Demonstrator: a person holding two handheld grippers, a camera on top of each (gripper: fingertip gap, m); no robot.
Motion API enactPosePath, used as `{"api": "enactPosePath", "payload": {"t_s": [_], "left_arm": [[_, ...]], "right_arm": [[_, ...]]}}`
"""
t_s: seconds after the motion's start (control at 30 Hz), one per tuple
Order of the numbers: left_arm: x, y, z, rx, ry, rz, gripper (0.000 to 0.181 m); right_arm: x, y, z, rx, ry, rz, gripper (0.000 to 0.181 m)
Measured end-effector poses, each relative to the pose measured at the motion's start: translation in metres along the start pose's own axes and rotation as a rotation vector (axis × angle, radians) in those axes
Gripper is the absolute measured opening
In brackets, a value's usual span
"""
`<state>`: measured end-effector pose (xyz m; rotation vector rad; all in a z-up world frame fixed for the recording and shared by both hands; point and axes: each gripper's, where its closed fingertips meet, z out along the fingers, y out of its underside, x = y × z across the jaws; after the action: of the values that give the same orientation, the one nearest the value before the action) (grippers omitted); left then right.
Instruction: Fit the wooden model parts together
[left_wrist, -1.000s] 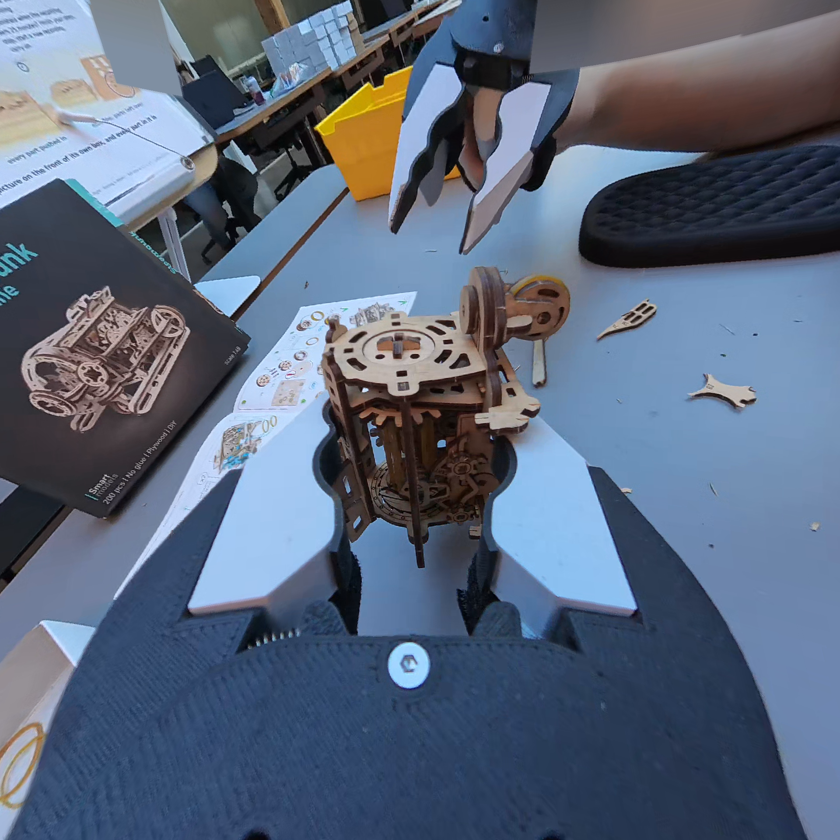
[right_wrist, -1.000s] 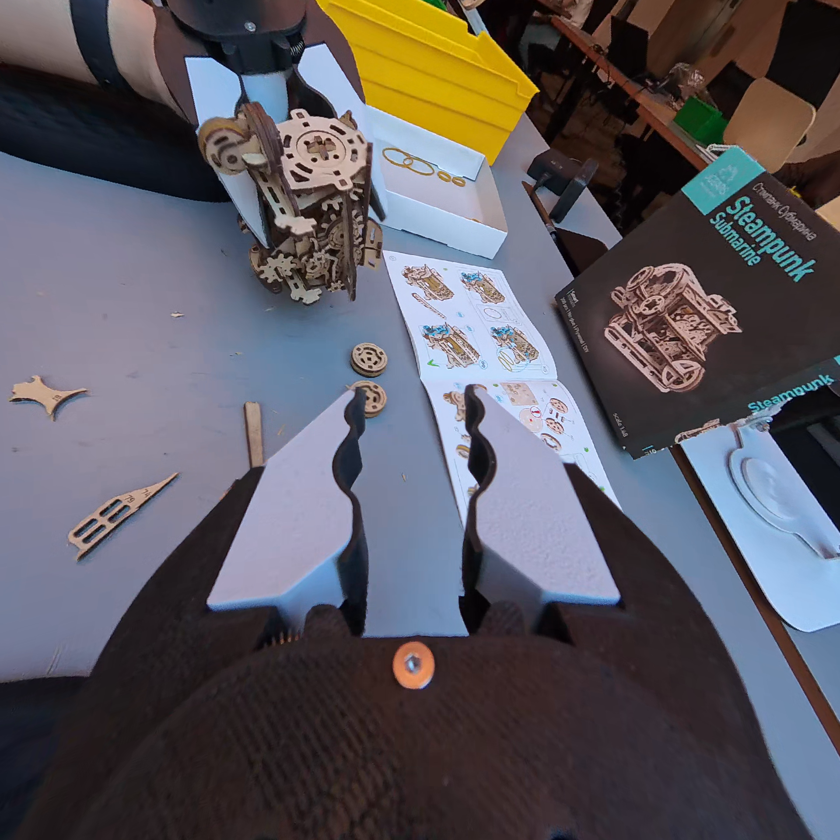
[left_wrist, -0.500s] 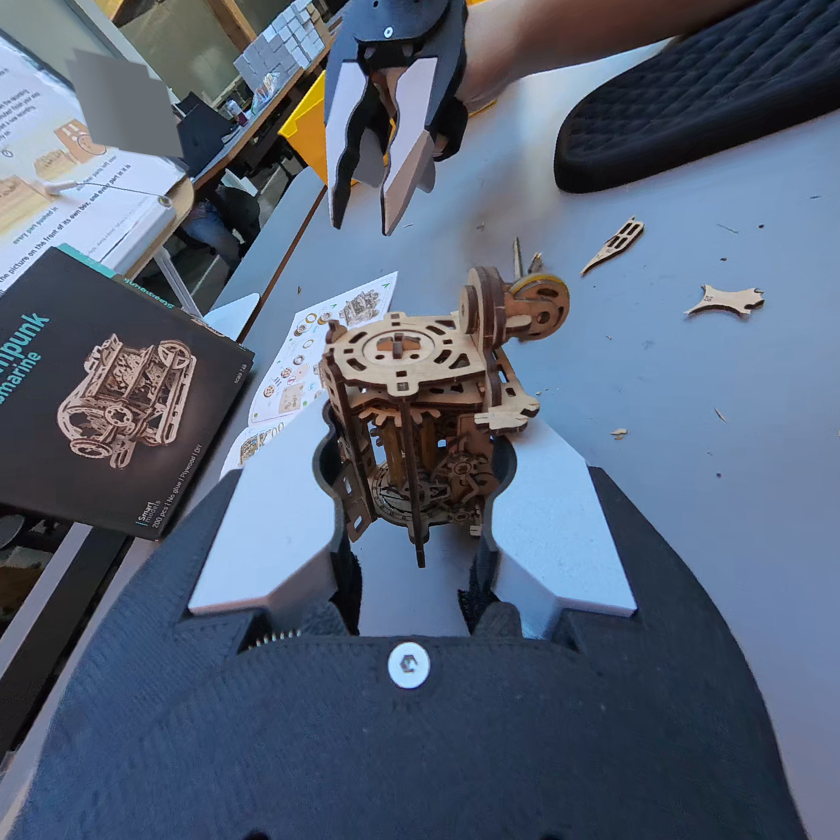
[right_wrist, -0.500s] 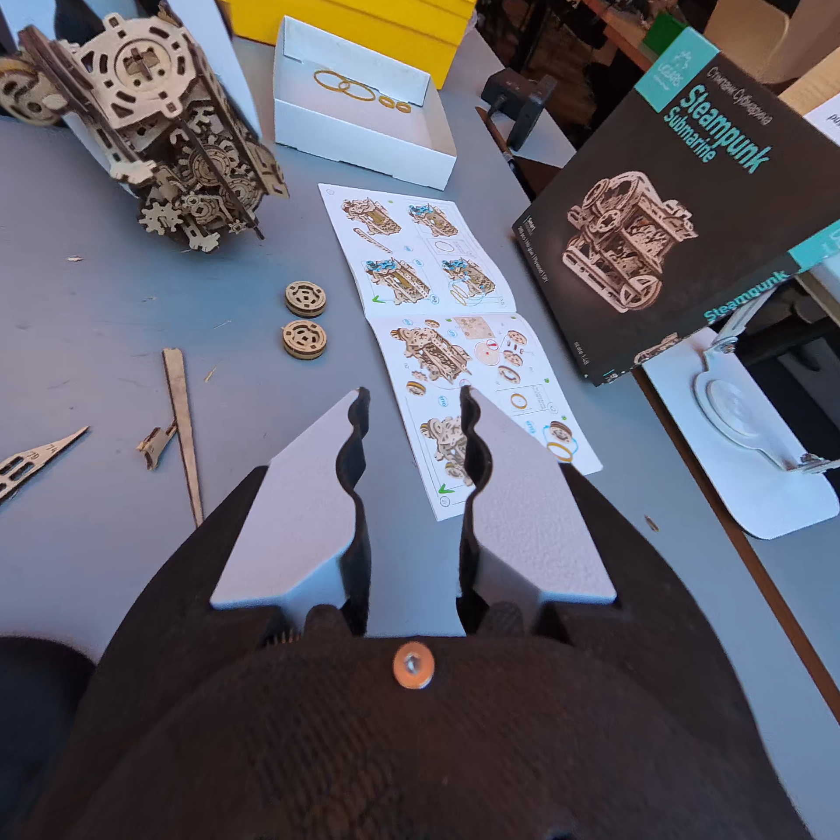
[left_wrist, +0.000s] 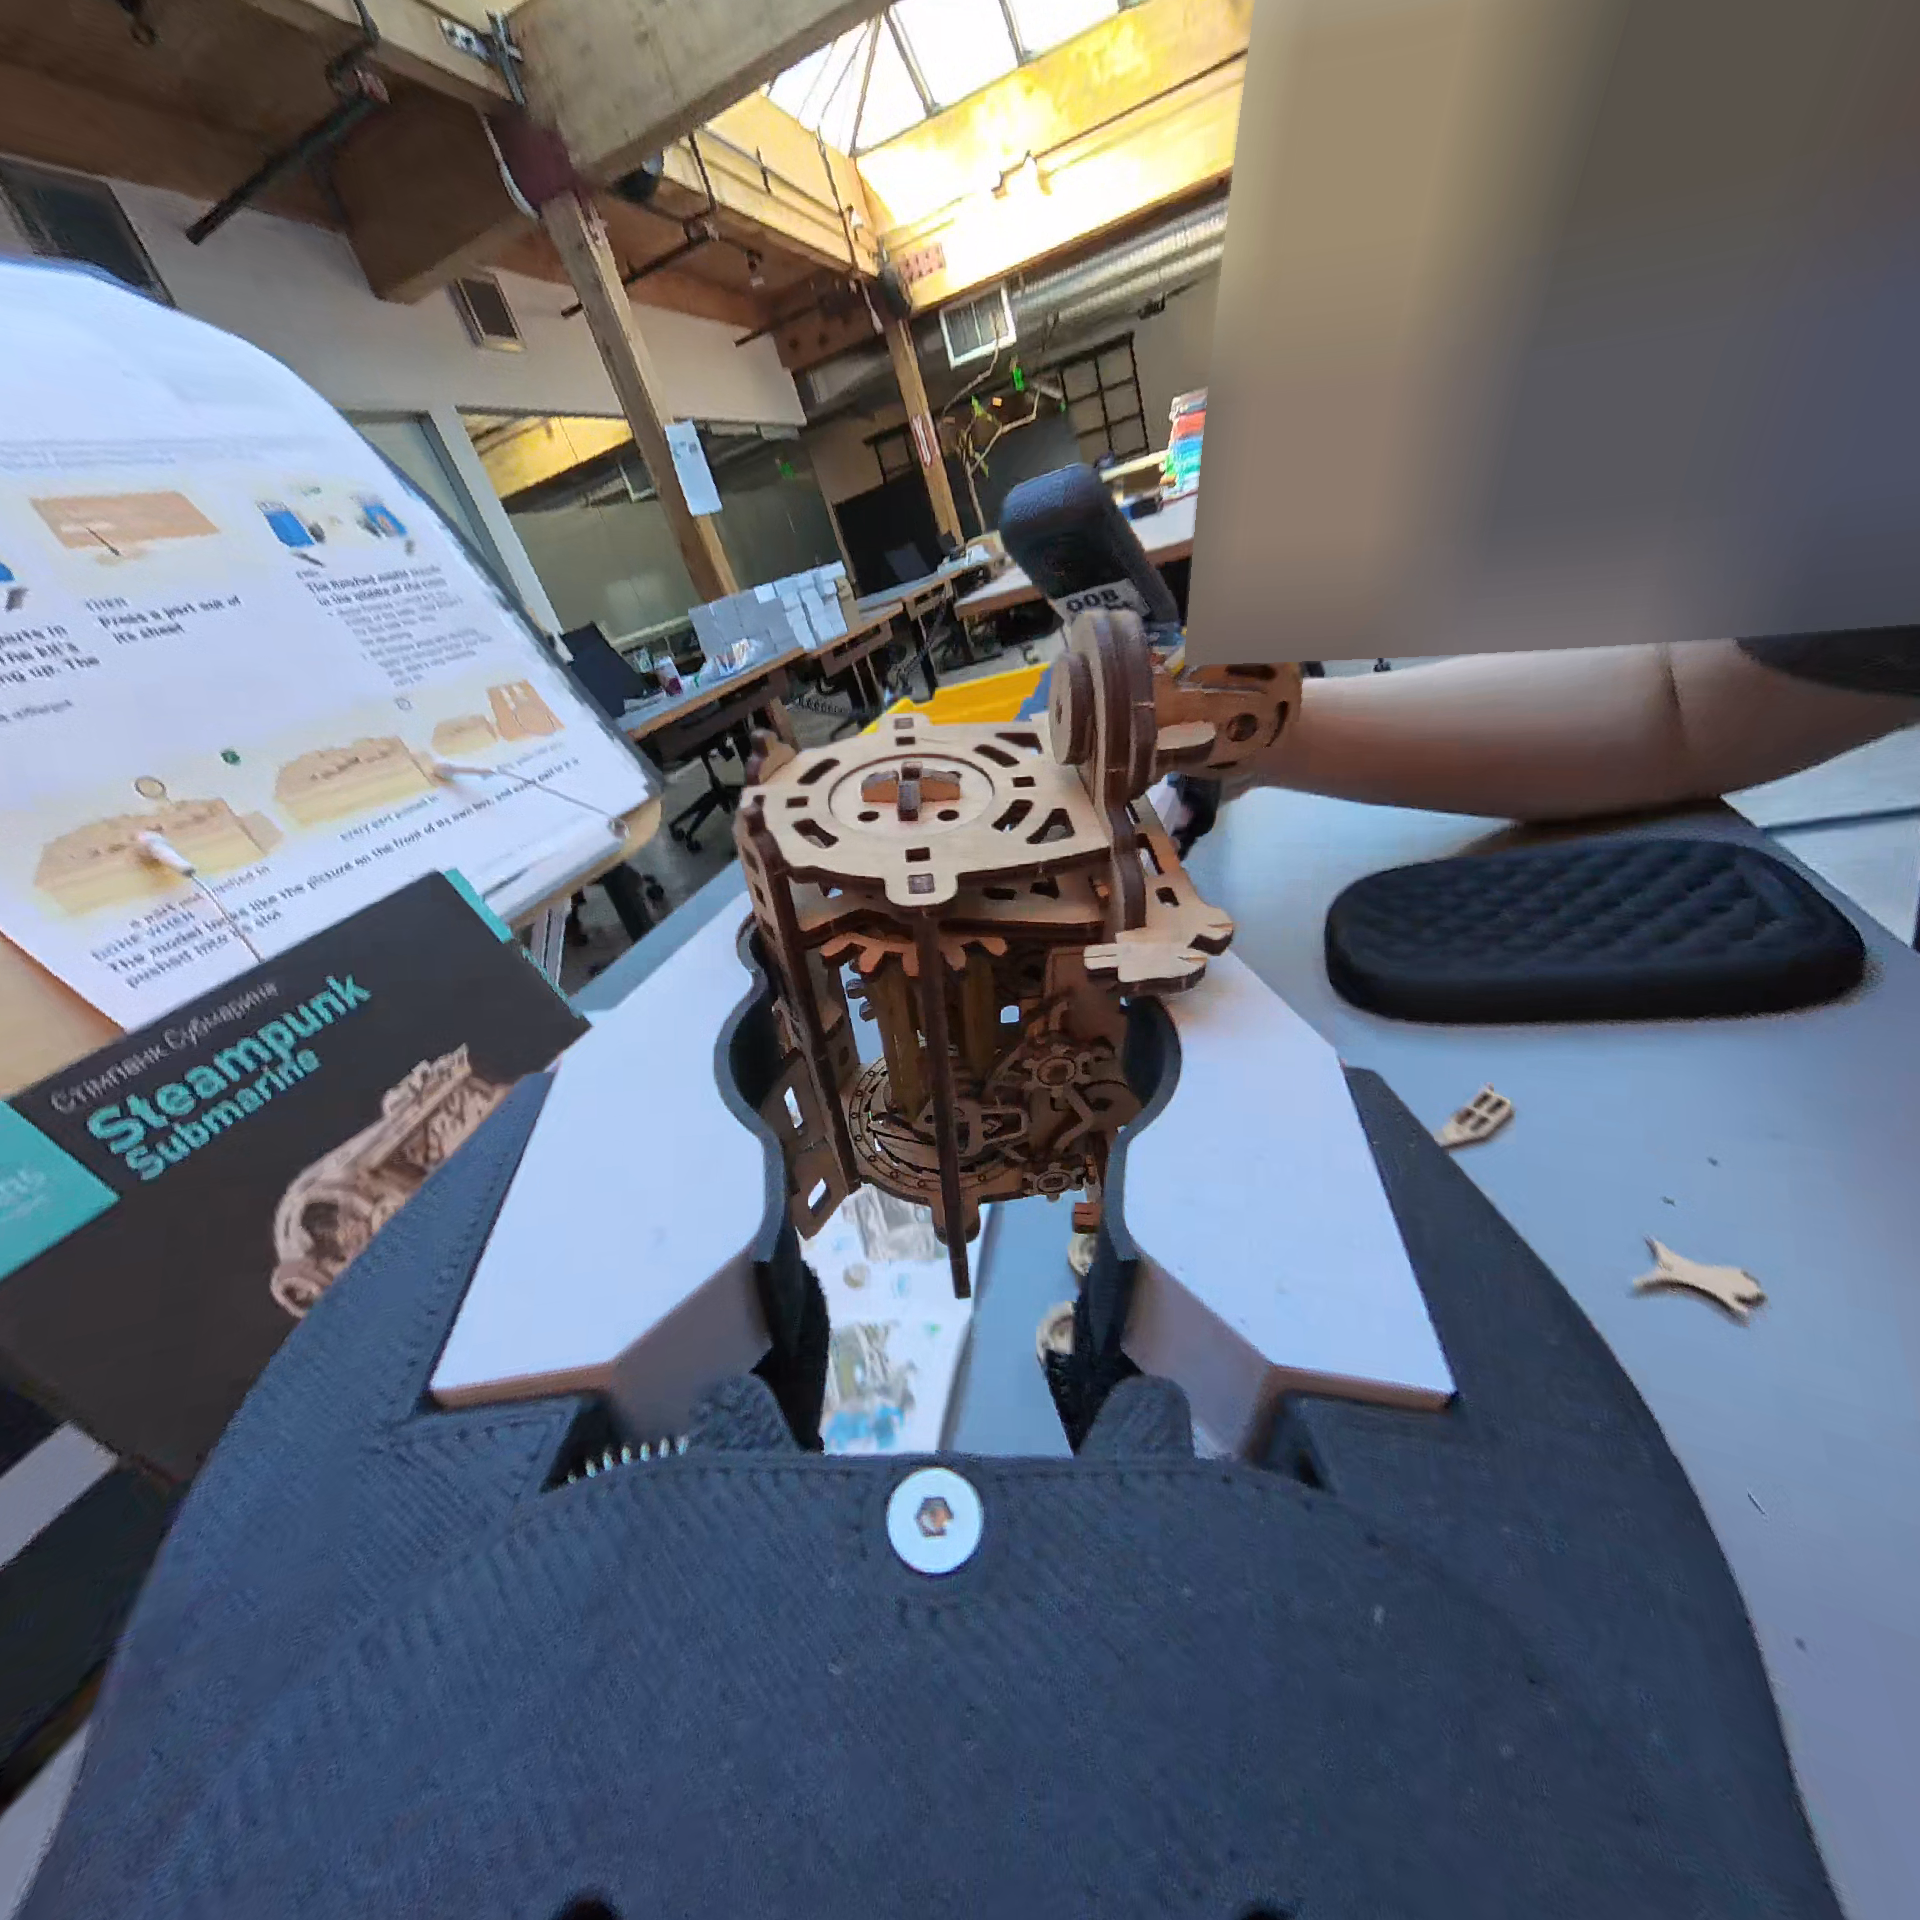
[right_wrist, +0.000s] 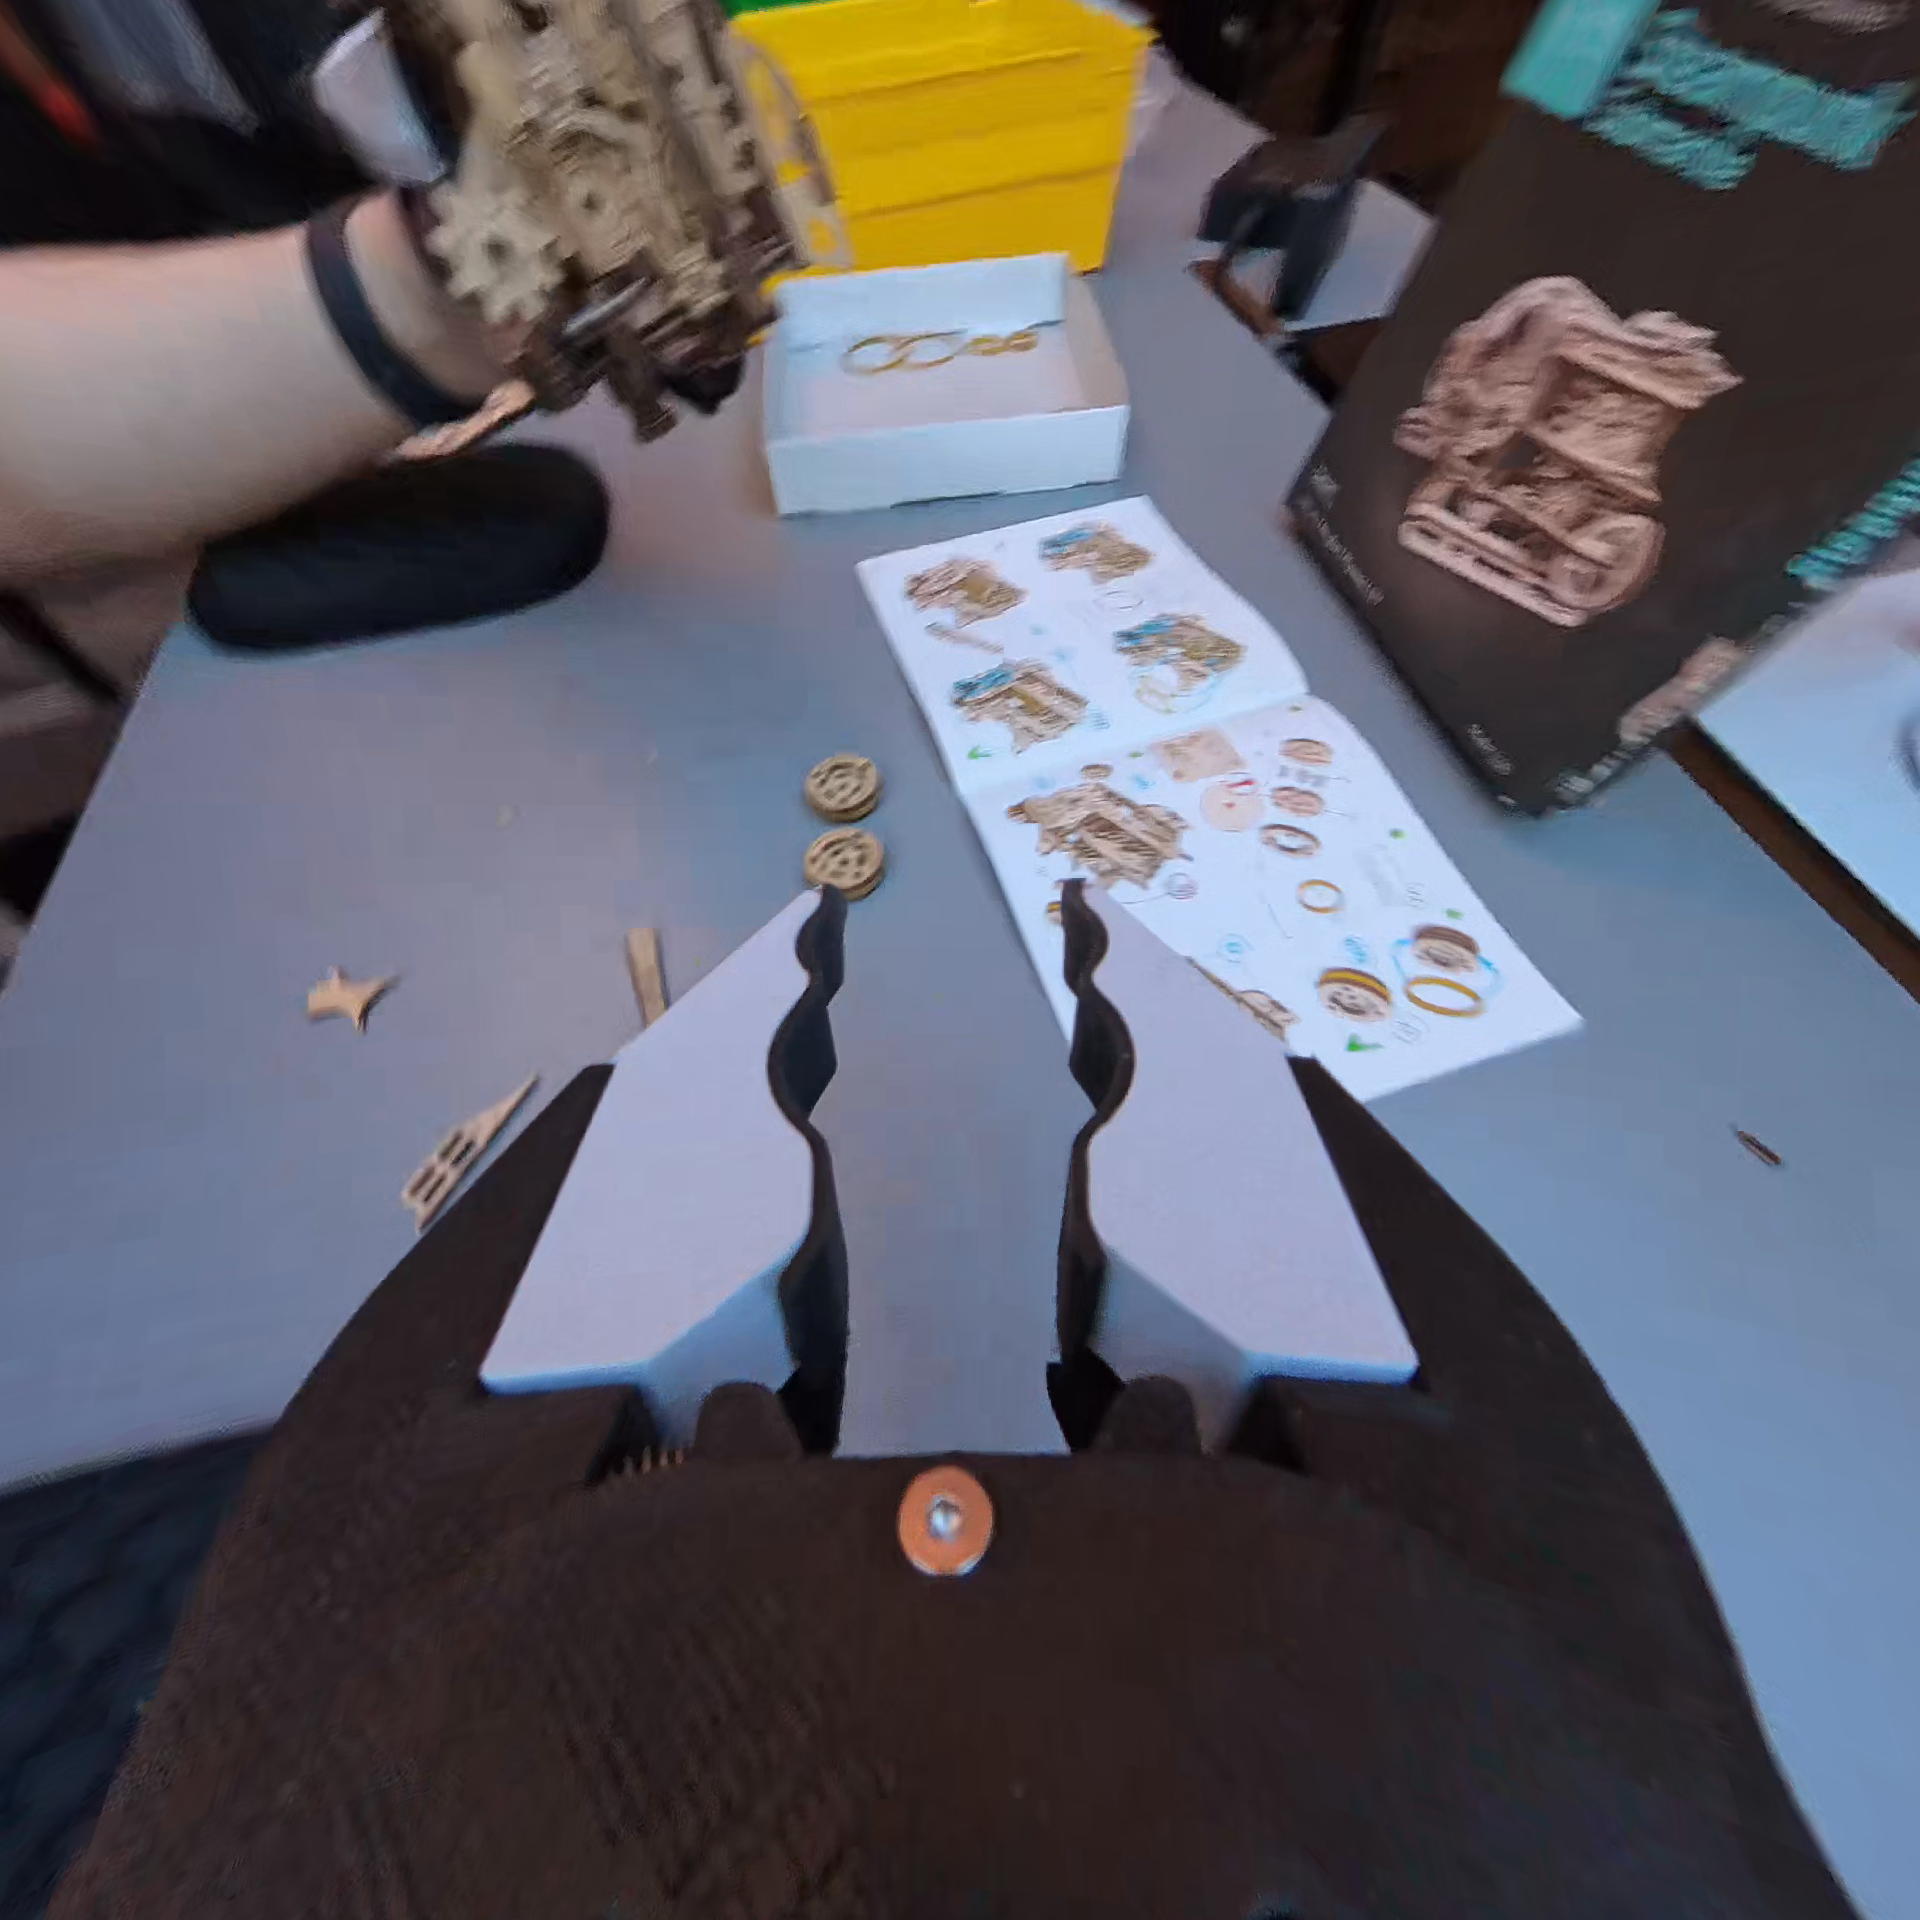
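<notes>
My left gripper (left_wrist: 951, 966) is shut on the partly built wooden model (left_wrist: 935, 935), a gear-filled block with a slotted round top plate and small wheels at its upper right. It holds the model upright, above the grey table (left_wrist: 1662, 1143). In the right wrist view the model (right_wrist: 603, 187) is blurred at the top left. My right gripper (right_wrist: 948, 894) is open and empty, low over the table. Two small wooden wheels (right_wrist: 844, 787) lie just beyond its left fingertip (right_wrist: 826, 904).
An open instruction booklet (right_wrist: 1195, 790) lies right of the wheels. Beyond it are a white box (right_wrist: 940, 384) with rings, a yellow bin (right_wrist: 966, 125) and the black kit box (right_wrist: 1621, 416). A black pad (right_wrist: 395, 540) and loose wood scraps (right_wrist: 348, 997) lie at the left. My right fingertips sit around 15 cm from my left ones.
My left gripper has lifted and tilted the model up, so the room shows behind it. My right gripper has swung towards the two wheels, with its gap unchanged.
</notes>
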<state>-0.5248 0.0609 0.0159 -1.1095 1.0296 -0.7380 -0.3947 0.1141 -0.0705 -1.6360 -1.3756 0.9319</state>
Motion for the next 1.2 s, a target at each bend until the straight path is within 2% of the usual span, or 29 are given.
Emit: {"api": "enactPosePath", "payload": {"t_s": [0.07, 0.13, 0.2, 0.27, 0.33, 0.4, 0.5, 0.53, 0.6, 0.77, 0.9, 1.2], "left_arm": [[-0.005, -0.015, 0.011, 0.057, 0.048, 0.020, 0.064], [-0.005, -0.025, 0.020, 0.105, 0.122, 0.027, 0.064], [-0.010, -0.034, 0.030, 0.165, 0.174, 0.015, 0.064], [-0.017, -0.042, 0.038, 0.208, 0.207, 0.004, 0.064], [-0.023, -0.046, 0.043, 0.232, 0.234, 0.004, 0.064], [-0.023, -0.049, 0.044, 0.263, 0.260, -0.009, 0.064], [-0.011, -0.039, 0.037, 0.251, 0.328, -0.044, 0.064], [-0.008, -0.032, 0.034, 0.241, 0.338, -0.040, 0.064], [-0.006, -0.023, 0.030, 0.253, 0.339, -0.038, 0.064], [-0.007, -0.023, 0.031, 0.336, 0.362, -0.093, 0.064], [-0.001, -0.022, 0.031, 0.321, 0.387, -0.079, 0.064], [0.002, -0.025, 0.027, 0.324, 0.399, -0.057, 0.064]], "right_arm": [[0.026, -0.013, -0.018, -0.063, 0.173, 0.221, 0.049], [0.025, -0.005, -0.037, -0.275, 0.280, 0.385, 0.053], [0.018, 0.007, -0.058, -0.498, 0.408, 0.376, 0.057], [0.014, 0.008, -0.072, -0.693, 0.511, 0.269, 0.060], [-0.002, 0.003, -0.066, -0.785, 0.487, 0.254, 0.055], [-0.016, 0.010, -0.061, -0.885, 0.464, 0.236, 0.052], [-0.016, 0.044, -0.065, -1.027, 0.530, 0.234, 0.051], [-0.021, 0.058, -0.070, -1.150, 0.499, 0.241, 0.053], [-0.026, 0.076, -0.072, -1.260, 0.474, 0.240, 0.050], [-0.035, 0.074, -0.049, -1.264, 0.426, 0.142, 0.050], [-0.042, 0.082, -0.052, -1.320, 0.391, 0.112, 0.050], [-0.042, 0.080, -0.054, -1.320, 0.415, 0.117, 0.048]]}}
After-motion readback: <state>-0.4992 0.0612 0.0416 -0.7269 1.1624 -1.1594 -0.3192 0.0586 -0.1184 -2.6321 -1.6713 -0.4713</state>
